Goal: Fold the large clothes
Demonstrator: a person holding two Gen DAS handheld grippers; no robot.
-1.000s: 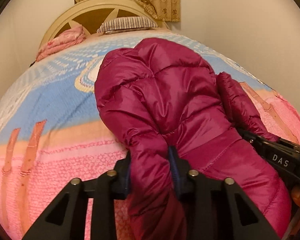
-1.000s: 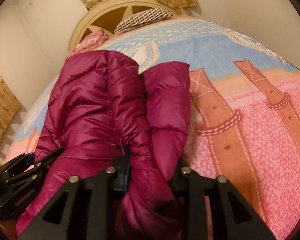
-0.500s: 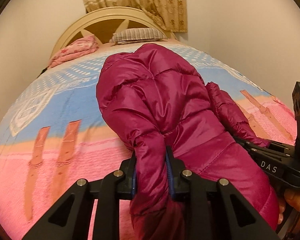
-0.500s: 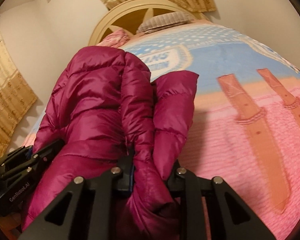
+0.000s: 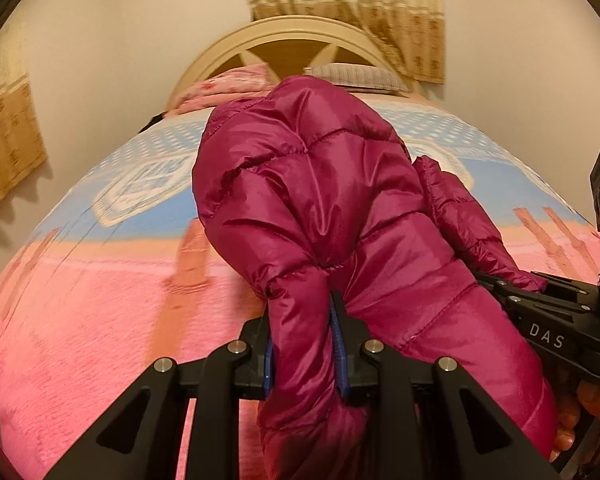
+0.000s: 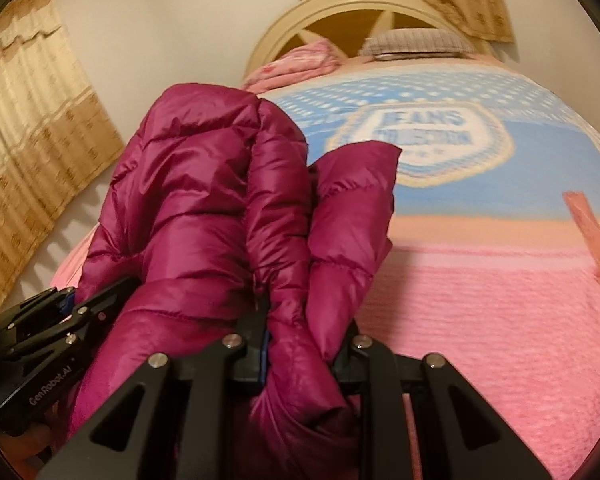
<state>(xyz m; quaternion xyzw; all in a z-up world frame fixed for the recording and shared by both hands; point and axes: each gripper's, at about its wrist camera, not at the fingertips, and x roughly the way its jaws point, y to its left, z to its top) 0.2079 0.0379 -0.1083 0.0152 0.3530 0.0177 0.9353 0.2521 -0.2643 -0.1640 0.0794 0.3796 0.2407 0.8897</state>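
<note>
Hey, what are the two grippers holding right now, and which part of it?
Both hold the shiny magenta quilted puffer jacket: left gripper and right gripper each pinch a bunched fold of its near edge.

A shiny magenta quilted puffer jacket [image 5: 324, 200] fills the middle of the left wrist view and the left and middle of the right wrist view [image 6: 204, 200]. It is bunched and folded over on itself, puffy with stitched channels. One sleeve [image 6: 352, 200] sticks up just right of the bulk.
</note>
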